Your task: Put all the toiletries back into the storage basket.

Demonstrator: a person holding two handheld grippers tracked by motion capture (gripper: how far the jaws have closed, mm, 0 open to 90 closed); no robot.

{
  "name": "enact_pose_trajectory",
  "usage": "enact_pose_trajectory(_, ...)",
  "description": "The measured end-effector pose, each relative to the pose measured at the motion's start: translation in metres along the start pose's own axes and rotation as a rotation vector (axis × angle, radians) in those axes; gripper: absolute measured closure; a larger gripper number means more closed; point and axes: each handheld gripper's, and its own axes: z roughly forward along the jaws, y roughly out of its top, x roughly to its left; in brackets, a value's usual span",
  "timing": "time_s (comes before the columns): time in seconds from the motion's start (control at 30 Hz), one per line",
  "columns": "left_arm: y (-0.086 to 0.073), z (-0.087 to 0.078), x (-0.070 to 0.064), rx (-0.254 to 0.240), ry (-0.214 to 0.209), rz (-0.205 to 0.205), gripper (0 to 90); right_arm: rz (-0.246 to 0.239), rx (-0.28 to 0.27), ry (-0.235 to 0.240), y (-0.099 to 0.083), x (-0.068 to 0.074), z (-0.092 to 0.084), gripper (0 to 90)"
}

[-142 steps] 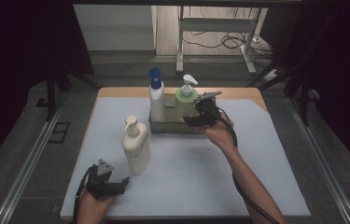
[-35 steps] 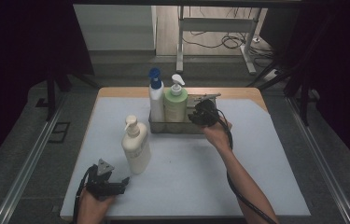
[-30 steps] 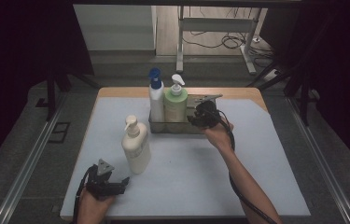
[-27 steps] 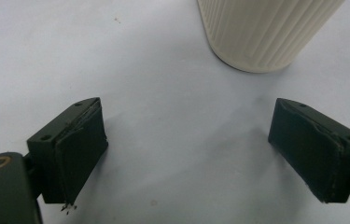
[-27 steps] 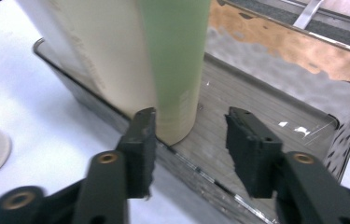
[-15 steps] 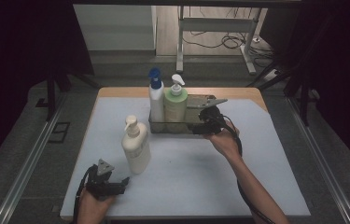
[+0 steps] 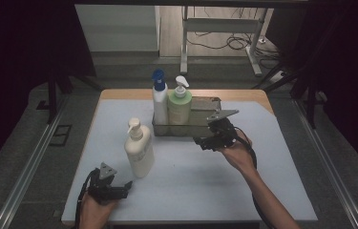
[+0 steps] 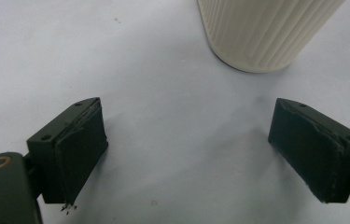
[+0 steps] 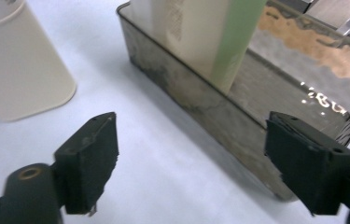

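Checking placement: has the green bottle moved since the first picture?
Yes. The green bottle has shifted left inside the tray; it now stands beside the blue-capped bottle, with the right tool open.

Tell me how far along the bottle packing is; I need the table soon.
Done: the blue-capped bottle and the green bottle stand in the clear tray. In hand: nothing; the right gripper, its jaws just opened and empty, sits in front of the tray, and the left gripper rests open near the table edge. Left: the cream bottle stands outside the tray on the table.
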Motion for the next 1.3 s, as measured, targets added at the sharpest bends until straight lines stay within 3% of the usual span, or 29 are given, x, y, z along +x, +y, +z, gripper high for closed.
enact_pose_trajectory(0.4, 0.0, 0.0, 0.0, 0.0, -0.001, -0.001, 10.6, 0.0, 0.015, -0.011, -0.027, 0.003, -0.018, 8.0)
enact_pose_trajectory(0.6, 0.0, 0.0, 0.0, 0.001, -0.001, -0.001, 10.7, 0.007, 0.03, -0.007, -0.047, 0.002, -0.026, 0.6)
enact_pose_trajectory(0.77, 0.0, 0.0, 0.0, 0.001, -0.001, -0.001, 10.6, 0.002, 0.044, -0.023, -0.064, 0.003, -0.032, 0.0)
enact_pose_trajectory(1.03, 0.0, 0.0, 0.0, -0.001, 0.001, -0.001, 10.7, 0.039, 0.045, -0.039, -0.095, 0.003, -0.039, 0.0)
enact_pose_trajectory(1.3, 0.0, 0.0, 0.0, 0.0, 0.001, 0.0, 10.6, 0.088, 0.089, -0.052, -0.129, 0.0, -0.03, 0.0)
